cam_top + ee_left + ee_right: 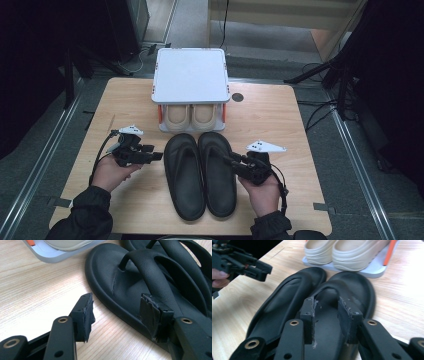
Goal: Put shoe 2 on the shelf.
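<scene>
While black sandals (pixel 200 172) lie together, beige slippers (pixel 190 116) fill the rack (pixel 190 75) behind.

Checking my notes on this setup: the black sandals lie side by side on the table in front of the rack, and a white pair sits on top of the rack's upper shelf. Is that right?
Not quite. The beige pair sits on the lower level of the rack, under its upper shelf, whose top is bare, as the high view shows. The black sandals do lie side by side on the table in front of it.

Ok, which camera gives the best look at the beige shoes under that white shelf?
The right gripper view: the beige shoes sit close, side by side on the shelf's grey base, soles clear. The high view shows just their ends under the white top. The left gripper view catches one corner.
</scene>
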